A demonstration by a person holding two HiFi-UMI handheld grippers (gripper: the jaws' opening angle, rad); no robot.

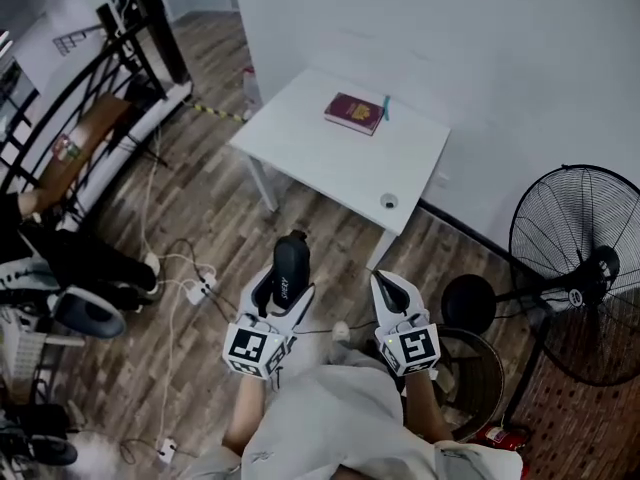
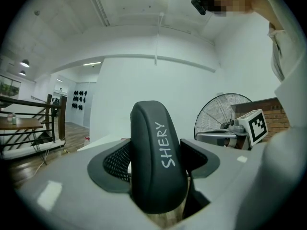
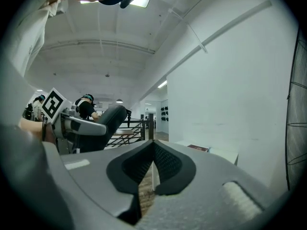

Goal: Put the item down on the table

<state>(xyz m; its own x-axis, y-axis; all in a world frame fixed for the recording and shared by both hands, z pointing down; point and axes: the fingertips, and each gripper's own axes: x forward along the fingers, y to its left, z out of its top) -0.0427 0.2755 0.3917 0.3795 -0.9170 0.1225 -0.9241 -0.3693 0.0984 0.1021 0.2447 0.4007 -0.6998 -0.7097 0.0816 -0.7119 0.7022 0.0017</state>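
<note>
The item [image 1: 290,263] was black, with white lettering down its side. The left gripper [image 1: 283,288] and the right gripper [image 1: 387,283] were both pale grey-white. Their pads [image 3: 168,163] were black with a fine mesh pattern, and each bore a cube [image 1: 252,348] marked in black-and-white squares. The table [image 1: 330,153] was white, as was the wall [image 1: 480,48]. The book [image 1: 354,112] looked maroon, perhaps with a gold mark on its cover, and the pen [image 1: 386,108] was teal. The floor [image 1: 200,198] showed grey-brown wood planks, and the fan [image 1: 580,268] was black.
</note>
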